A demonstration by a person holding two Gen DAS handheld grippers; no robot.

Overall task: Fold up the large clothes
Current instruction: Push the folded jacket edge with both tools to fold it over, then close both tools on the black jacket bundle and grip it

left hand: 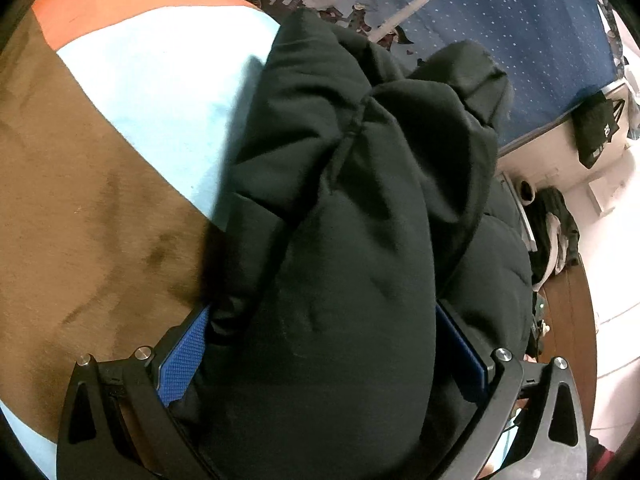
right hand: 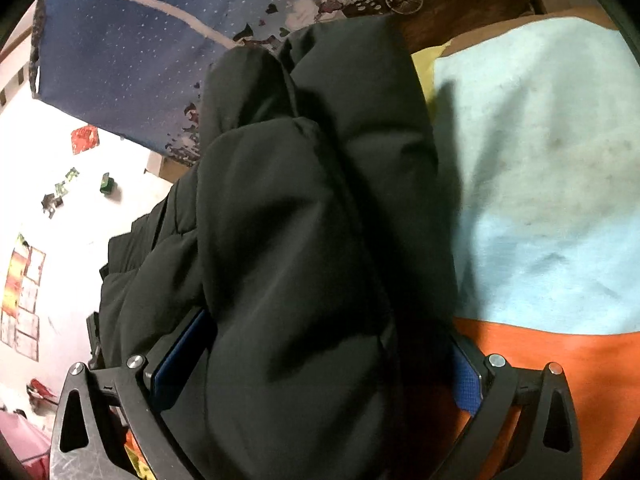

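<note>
black jacket (left hand: 320, 240) bunched between both grippers' fingers, colour-block blanket (left hand: 100, 200) beneath

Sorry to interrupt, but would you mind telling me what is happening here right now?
A person is folding a black padded jacket using handheld tongs in each hand. The left tongs and the right tongs each have a thick bunch of the jacket between their blue pads. It hangs bunched above a bed cover with light blue, orange and brown patches.
</note>
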